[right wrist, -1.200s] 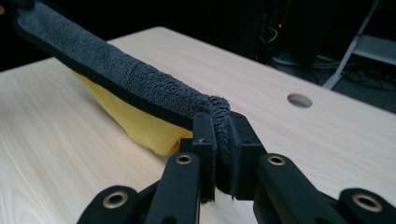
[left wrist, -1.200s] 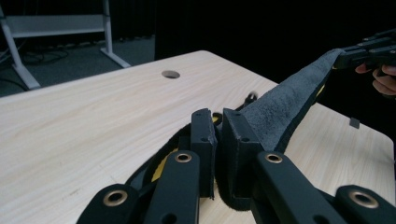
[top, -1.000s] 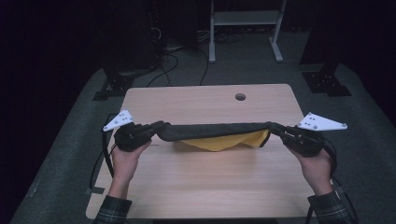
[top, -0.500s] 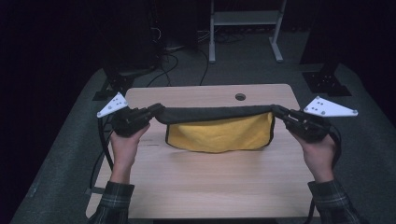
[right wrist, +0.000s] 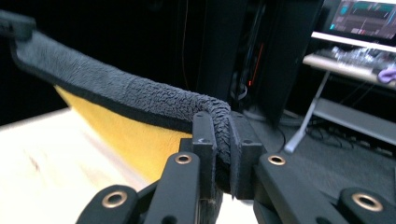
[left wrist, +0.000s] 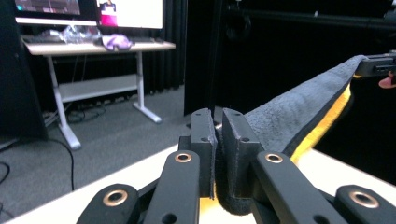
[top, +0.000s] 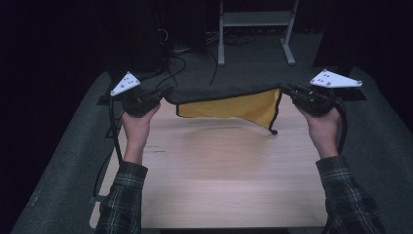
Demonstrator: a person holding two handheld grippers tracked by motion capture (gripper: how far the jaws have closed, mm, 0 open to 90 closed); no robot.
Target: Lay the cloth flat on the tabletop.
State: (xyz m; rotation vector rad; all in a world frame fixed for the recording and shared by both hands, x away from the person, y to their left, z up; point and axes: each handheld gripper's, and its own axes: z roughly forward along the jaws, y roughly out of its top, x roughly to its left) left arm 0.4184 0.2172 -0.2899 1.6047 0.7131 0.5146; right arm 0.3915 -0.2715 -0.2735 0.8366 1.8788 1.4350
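Two hands hold a grey-and-yellow towel [top: 229, 100] stretched in the air above the wooden desk [top: 219, 180]. At its left corner the left tool [top: 163, 93] is clamped shut on the cloth, and at its right corner the right tool [top: 288, 91] is too. Lifting and spreading look done; the yellow underside hangs free, and laying it down or folding appears left to do.
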